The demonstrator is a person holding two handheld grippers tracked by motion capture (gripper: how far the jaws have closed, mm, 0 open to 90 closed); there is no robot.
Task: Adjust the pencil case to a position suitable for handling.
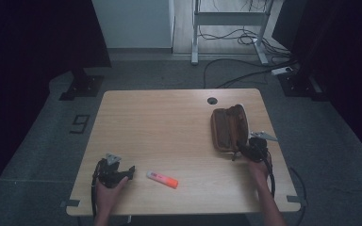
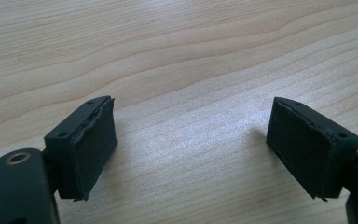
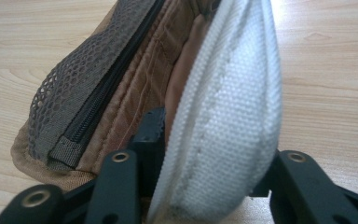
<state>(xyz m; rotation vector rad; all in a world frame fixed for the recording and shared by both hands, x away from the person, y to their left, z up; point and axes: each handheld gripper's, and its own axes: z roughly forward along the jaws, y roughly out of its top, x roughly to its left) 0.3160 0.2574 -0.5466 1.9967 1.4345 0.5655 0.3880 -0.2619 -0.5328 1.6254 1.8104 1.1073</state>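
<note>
While the left gripper (image 1: 131,171) rests near the front-left corner of the table (image 1: 169,117), its jaws spread wide over bare wood with nothing between them, the orange-and-white highlighter (image 1: 162,179) lies flat just to its right, untouched. Farther right, the brown pencil case (image 1: 228,128) sits open near the table's right edge, and the right gripper (image 1: 243,151) is at its near end, its jaws partly closed around the pale fabric edge of the case's flap (image 3: 233,121). I judge the step in hand to be securing the case so it stays open; the next move likely calls for the left gripper to pick up the highlighter and carry it across to the opening.
</note>
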